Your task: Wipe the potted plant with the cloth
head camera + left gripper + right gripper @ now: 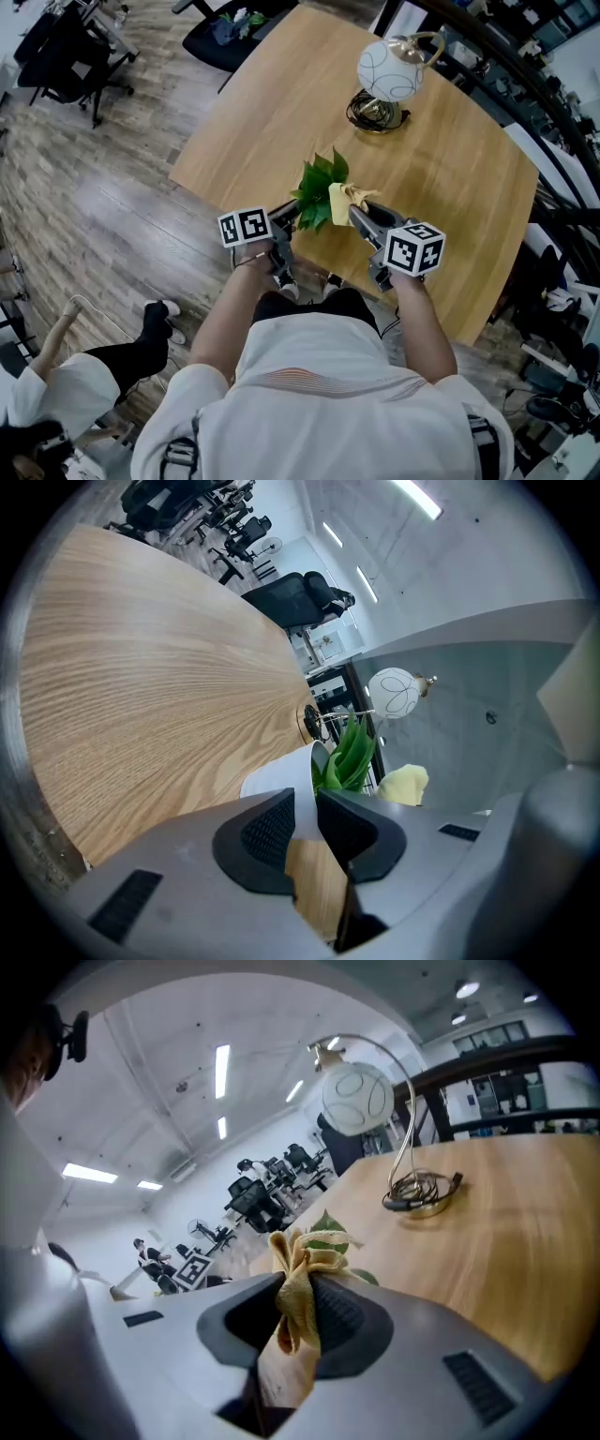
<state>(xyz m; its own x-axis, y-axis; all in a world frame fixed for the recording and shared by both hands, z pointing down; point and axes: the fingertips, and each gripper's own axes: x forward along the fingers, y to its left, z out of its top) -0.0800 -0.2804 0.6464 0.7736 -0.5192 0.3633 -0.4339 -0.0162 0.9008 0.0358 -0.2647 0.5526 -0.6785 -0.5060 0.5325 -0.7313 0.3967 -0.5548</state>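
Wiping in hand, centre frame
As left gripper point(302, 810) pinches white round pot point(279, 782), right gripper point(298, 1293) clamps crumpled yellow cloth point(294, 1258); green leaves point(317, 192) likely next.

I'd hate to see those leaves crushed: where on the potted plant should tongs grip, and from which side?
Probably the white pot, by its wall at the rim, never the leaves. The wall is thin and stiff and fits between the pads, as the left tongs hold it, coming in low from the person's side. The leaves are open to the yellow cloth in the right tongs.
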